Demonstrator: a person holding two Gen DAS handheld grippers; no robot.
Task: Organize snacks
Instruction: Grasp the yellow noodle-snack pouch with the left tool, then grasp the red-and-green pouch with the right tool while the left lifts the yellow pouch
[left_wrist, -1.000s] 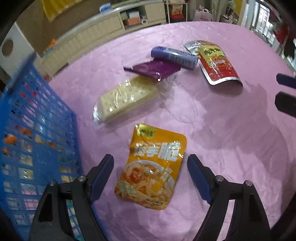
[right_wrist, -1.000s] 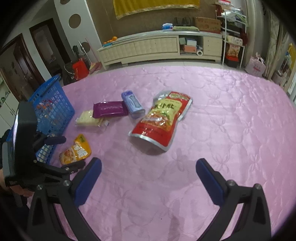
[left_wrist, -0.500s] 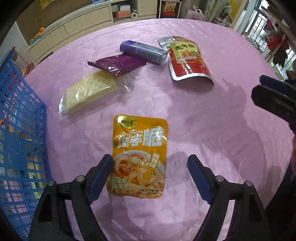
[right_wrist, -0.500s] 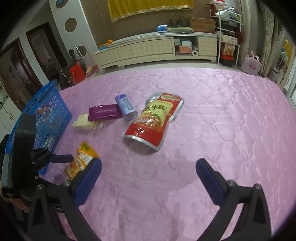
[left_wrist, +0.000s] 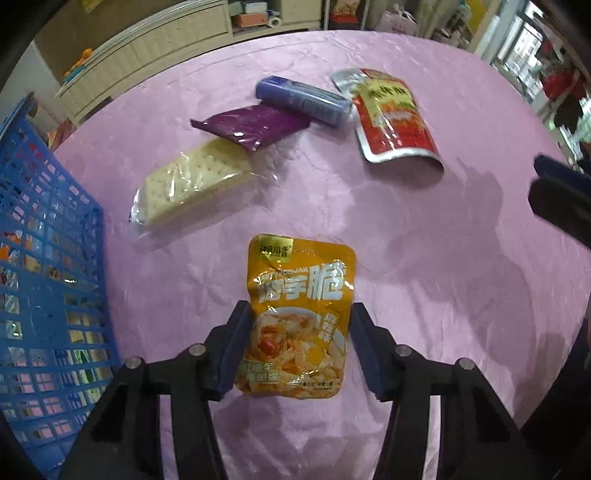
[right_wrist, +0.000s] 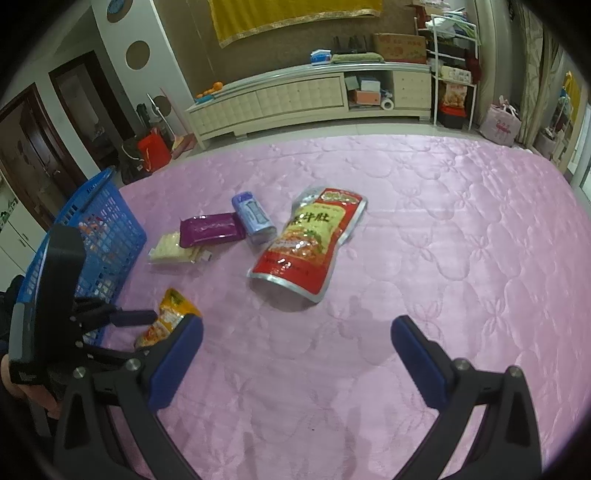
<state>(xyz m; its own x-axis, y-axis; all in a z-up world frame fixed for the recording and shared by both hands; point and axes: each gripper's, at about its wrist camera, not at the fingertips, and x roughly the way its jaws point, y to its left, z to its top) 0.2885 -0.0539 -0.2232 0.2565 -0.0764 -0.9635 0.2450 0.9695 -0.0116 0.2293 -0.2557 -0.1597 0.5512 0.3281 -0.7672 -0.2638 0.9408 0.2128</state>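
Observation:
An orange snack pouch (left_wrist: 301, 280) lies flat on the pink quilted tablecloth (left_wrist: 424, 295), also visible in the right wrist view (right_wrist: 170, 314). My left gripper (left_wrist: 299, 314) points steeply down over its lower half. Its jaws are closing, and the blue pads (left_wrist: 240, 332) touch both side edges of the pouch. To the left stands the blue basket (left_wrist: 55, 258) with snacks inside. My right gripper (right_wrist: 295, 328) is open over bare cloth, holding nothing.
Farther back lie a clear cracker pack (left_wrist: 192, 181), a purple packet (left_wrist: 255, 125), a blue-violet roll pack (left_wrist: 303, 98) and a red pouch (left_wrist: 391, 118). The right gripper's finger (left_wrist: 554, 192) shows at the right edge. A low cabinet (right_wrist: 295, 99) stands beyond the table.
The left jaws have narrowed from wide apart until they meet the orange pouch's sides, and the gripper has settled squarely over it. The right gripper has stayed in place, open.

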